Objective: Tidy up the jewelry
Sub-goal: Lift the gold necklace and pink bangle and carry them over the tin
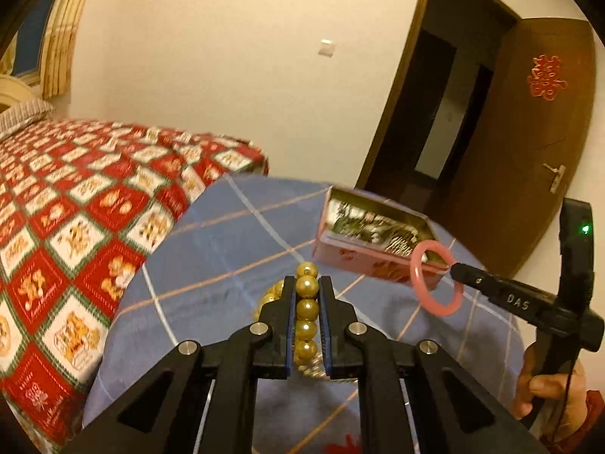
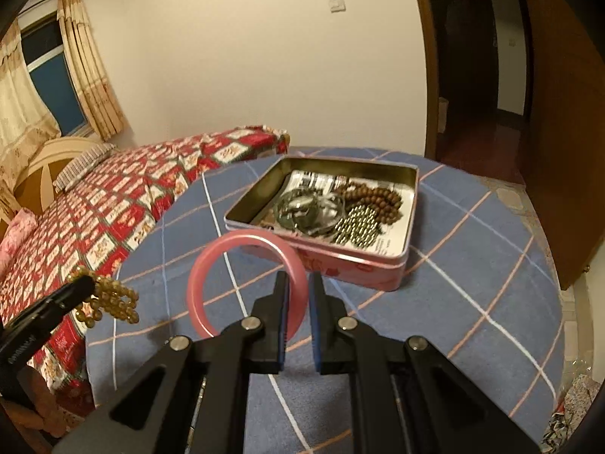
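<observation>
My left gripper (image 1: 307, 283) is shut on a gold bead necklace (image 1: 306, 308) and holds it above the blue checked tablecloth (image 1: 234, 249). It also shows in the right wrist view (image 2: 81, 289), with the gold beads (image 2: 113, 304) hanging from it. My right gripper (image 2: 298, 283) is shut on a pink bangle (image 2: 211, 265), held just in front of the open pink tin (image 2: 378, 268). The bangle (image 1: 419, 280) and the right gripper (image 1: 455, 268) also show in the left wrist view, by the tin (image 1: 340, 253). The tin holds brown wooden beads (image 2: 374, 196), silver beads (image 2: 359, 223) and a silvery bracelet (image 2: 314, 212).
A bed with a red patterned cover (image 2: 113, 204) lies left of the round table. An open brown door (image 1: 529, 132) and a dark doorway stand at the right. A curtained window (image 2: 49, 75) is at the far left.
</observation>
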`<action>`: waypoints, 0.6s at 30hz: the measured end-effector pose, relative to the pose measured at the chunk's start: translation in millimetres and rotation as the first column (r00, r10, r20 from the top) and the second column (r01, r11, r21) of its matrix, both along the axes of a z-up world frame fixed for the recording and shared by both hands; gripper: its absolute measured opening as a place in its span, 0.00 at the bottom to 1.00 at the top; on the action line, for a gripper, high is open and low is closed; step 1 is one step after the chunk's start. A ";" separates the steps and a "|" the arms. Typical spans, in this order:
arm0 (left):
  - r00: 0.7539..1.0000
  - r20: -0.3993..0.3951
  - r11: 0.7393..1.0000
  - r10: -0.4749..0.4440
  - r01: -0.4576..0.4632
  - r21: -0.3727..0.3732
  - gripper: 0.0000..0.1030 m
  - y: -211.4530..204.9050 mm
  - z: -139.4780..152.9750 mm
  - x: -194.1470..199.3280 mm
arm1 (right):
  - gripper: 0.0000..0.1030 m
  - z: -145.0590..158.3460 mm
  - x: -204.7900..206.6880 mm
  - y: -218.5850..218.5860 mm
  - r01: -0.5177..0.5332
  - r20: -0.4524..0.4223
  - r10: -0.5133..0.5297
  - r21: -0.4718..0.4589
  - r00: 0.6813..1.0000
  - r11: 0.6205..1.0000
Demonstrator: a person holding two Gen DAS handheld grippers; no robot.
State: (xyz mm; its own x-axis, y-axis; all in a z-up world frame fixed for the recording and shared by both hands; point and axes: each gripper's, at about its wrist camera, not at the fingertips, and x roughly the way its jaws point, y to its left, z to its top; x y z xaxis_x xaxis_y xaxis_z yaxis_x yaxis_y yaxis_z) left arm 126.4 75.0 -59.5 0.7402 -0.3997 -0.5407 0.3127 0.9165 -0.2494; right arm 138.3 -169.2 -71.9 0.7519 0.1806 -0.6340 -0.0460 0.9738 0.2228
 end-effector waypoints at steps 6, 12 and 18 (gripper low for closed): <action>0.999 0.034 0.999 -0.040 0.041 -0.032 0.10 -13.3 15.9 0.7 | 0.12 9.6 -2.6 -11.4 0.036 0.034 -0.036 -0.010 0.999 0.999; 0.996 0.046 0.996 -0.083 0.084 -0.038 0.10 -33.5 22.1 15.6 | 0.12 5.6 7.7 -29.7 0.082 0.019 -0.082 0.007 0.996 0.997; 0.986 0.091 0.989 -0.142 0.146 -0.034 0.10 -65.8 40.6 40.3 | 0.12 17.4 31.9 -42.0 0.117 0.052 -0.116 -0.013 0.992 0.993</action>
State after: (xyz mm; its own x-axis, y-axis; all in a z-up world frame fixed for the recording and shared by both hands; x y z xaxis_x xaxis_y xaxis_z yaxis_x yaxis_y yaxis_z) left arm 166.6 9.3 -18.9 0.7171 -0.5258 -0.4575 0.4632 0.8500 -0.2508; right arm 170.2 -211.2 -54.5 0.7985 0.0804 -0.5966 0.0569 0.9765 0.2077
